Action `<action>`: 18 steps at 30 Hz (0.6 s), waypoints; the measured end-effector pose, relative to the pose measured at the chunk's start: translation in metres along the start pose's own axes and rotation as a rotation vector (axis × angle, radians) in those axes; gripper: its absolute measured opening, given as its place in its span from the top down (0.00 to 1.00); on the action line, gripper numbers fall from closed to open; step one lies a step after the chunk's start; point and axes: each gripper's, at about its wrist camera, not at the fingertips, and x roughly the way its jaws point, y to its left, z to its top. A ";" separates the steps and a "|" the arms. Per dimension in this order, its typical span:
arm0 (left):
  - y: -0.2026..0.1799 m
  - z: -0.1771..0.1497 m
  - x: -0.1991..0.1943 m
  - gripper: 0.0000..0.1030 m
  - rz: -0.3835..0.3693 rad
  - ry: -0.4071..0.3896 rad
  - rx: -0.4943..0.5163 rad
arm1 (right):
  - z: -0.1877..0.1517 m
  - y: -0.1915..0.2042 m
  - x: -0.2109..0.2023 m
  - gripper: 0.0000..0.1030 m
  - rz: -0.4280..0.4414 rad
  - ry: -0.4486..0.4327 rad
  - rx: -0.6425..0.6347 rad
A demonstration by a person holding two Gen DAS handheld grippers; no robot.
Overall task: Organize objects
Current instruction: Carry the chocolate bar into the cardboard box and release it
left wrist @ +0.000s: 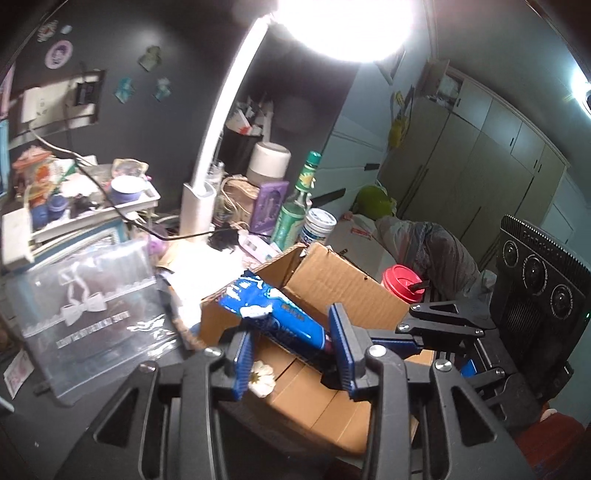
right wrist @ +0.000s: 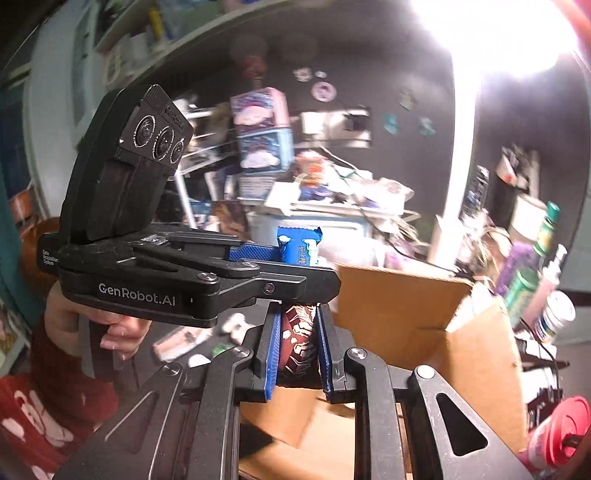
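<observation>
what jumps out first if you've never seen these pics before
The lamp glares white at the top of both views. Below it an open cardboard box sits amid desk clutter, and the left gripper holds a blue packet over it. In the right wrist view, the right gripper clamps a dark red packet just above the same box.

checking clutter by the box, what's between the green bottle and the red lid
In the left wrist view, a white jar stands right beside the green bottle; past it, the box's raised flap reaches across to the red lid.
</observation>
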 end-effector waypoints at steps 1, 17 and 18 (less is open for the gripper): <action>-0.001 0.002 0.007 0.66 -0.004 0.014 0.001 | 0.000 -0.005 0.001 0.87 -0.003 0.006 0.008; -0.003 0.008 0.007 0.18 0.053 0.008 0.040 | -0.010 -0.034 0.008 0.66 -0.078 0.090 0.007; -0.001 0.007 -0.001 0.17 0.064 -0.010 0.038 | -0.010 -0.033 0.008 0.66 -0.075 0.090 0.009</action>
